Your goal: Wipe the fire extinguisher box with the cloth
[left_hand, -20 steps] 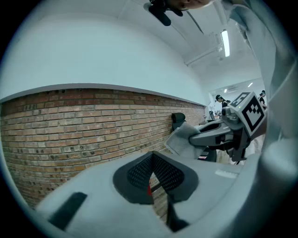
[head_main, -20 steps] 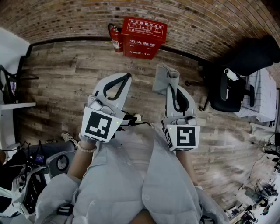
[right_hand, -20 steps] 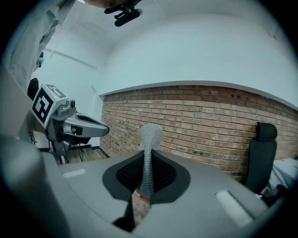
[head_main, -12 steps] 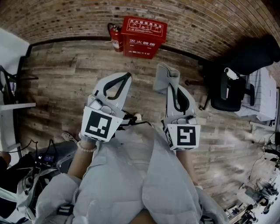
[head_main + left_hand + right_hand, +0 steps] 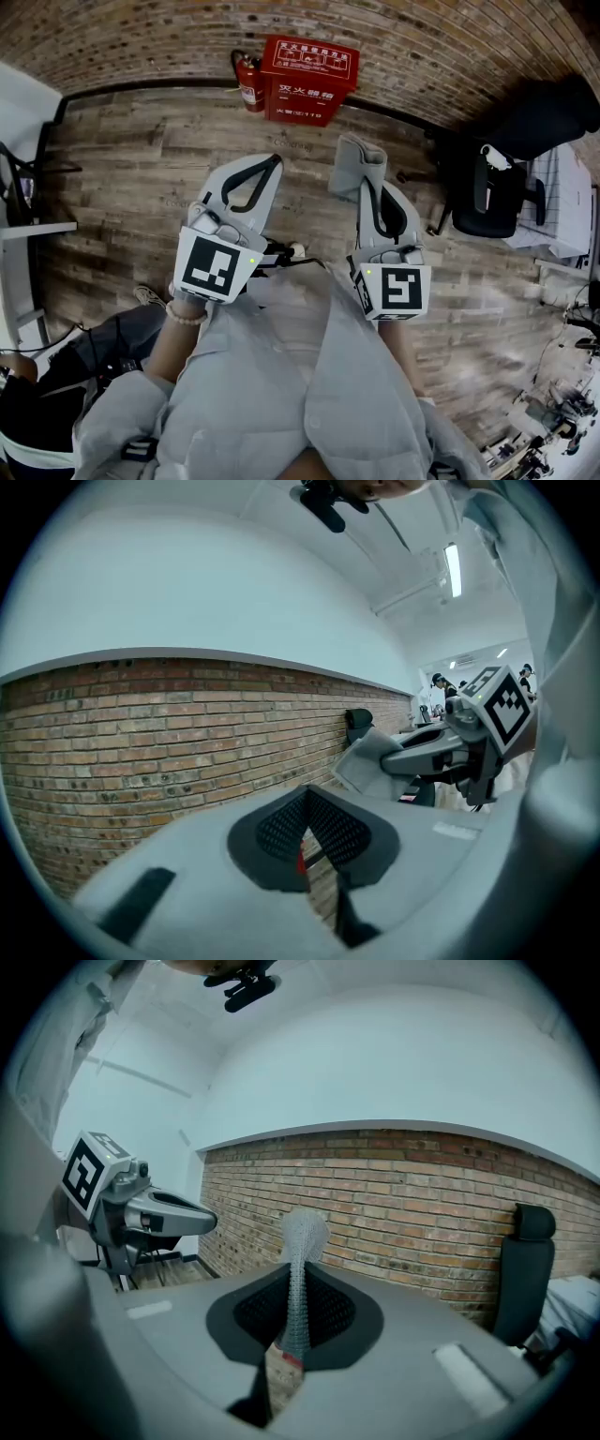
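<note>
Well, the two tools have hardly changed since a moment ago. The left gripper [image 5: 270, 164] and right gripper [image 5: 364, 186] hang in the same spots at mid-frame. The red fire extinguisher box [image 5: 309, 80] stays at the top centre against the brick wall [image 5: 141, 37], well apart from both. The lower left corner is different: the grey rounded equipment seen there earlier is gone, and a bystander [image 5: 75, 375] in dark clothes fills that corner instead.

The left gripper's jaws are pressed together with nothing between them, their black dimpled pads meeting in a narrow seam. The right gripper's jaws are clamped on the cloth [image 5: 354, 167], a pale grey piece with a fine knitted mesh. It rises from the pads as a thin folded strip and flops over at its tip. Both grippers have smooth, rounded, light-grey shells.

The box is squat and angular, glossy red with white lettering. A red cylindrical fire extinguisher [image 5: 248, 82] stands just beside it on its left. The plank floor [image 5: 122, 178] looks worn and streaky. A black office chair [image 5: 487, 197] sits at the right.
</note>
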Motion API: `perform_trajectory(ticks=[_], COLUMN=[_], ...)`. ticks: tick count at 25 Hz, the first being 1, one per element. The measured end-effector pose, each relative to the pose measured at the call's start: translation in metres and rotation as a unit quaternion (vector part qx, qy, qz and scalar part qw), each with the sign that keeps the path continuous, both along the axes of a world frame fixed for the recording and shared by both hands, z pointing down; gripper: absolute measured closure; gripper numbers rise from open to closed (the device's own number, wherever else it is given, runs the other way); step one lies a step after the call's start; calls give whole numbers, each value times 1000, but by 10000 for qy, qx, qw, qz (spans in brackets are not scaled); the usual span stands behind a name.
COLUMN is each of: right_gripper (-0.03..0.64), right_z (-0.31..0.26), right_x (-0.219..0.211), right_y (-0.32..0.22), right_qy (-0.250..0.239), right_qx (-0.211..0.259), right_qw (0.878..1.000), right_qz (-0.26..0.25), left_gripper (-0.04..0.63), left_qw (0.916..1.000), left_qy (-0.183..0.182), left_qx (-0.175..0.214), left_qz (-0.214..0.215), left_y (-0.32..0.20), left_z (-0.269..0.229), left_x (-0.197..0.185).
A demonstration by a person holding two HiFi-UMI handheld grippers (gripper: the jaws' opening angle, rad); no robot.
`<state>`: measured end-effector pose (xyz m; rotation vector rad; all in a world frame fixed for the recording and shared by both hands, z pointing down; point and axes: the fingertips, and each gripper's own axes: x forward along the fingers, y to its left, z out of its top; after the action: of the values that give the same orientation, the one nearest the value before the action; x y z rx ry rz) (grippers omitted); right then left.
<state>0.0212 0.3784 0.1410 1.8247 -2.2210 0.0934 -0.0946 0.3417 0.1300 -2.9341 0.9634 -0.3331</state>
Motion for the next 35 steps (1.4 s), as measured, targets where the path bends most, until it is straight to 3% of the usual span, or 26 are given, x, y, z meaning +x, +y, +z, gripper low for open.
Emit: perform_trajectory(ticks=[17,26,35], right_gripper=[592,594,592], right_z=[0,5,7], right_x=[-29,-19,7], right_y=[3,-12,-76], right_qy=[86,76,-49], right_qx=[45,119,186], right_qw=[9994,9994,9998], right_qz=[341,327,19], left_gripper=[598,598,598], left_qw=[9999,9997,9997], left_qy=[-13,32,-100], left_qx=[20,196,174], left_qz=[124,115,-151], left_y=[-6,-17,-71], left_z=[2,3,9], left_x=[-42,-33,-5])
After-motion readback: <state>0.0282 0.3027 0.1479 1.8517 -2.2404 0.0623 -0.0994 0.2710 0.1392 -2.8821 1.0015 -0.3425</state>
